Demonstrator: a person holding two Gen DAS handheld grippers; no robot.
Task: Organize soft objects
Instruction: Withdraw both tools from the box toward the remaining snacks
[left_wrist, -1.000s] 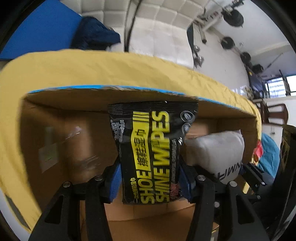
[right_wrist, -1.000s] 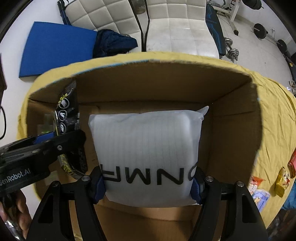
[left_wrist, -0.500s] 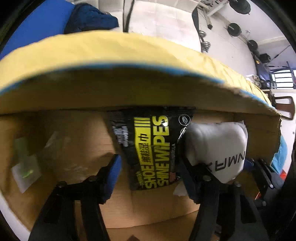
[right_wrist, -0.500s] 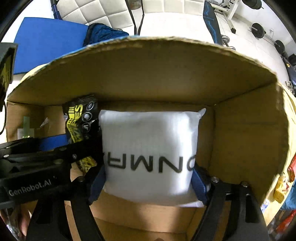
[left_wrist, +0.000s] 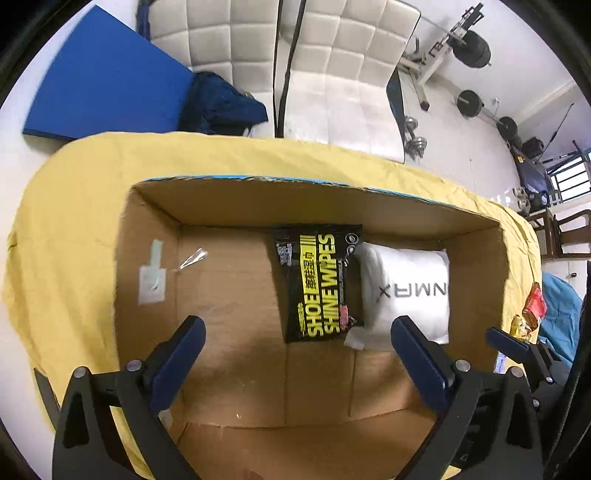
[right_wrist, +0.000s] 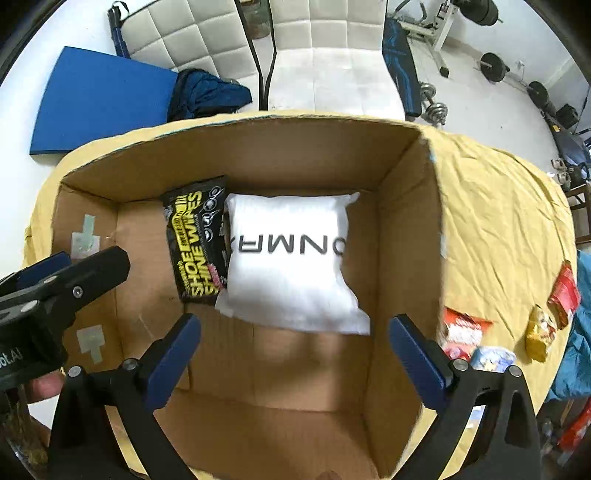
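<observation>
A black and yellow shoe wipes pack lies flat on the floor of an open cardboard box, against the far wall. A white soft pack with black letters lies right beside it. Both show in the right wrist view too: the wipes pack and the white pack inside the box. My left gripper is open and empty above the box. My right gripper is open and empty above the white pack. The left gripper's body shows at the left.
The box stands on a yellow cloth. Several snack packets lie on the cloth to the right of the box. Beyond the table are white padded chairs, a blue mat and gym weights.
Both grippers have opened and let go of their packs, which now lie in the box. Both grippers have pulled up and back from the box.
</observation>
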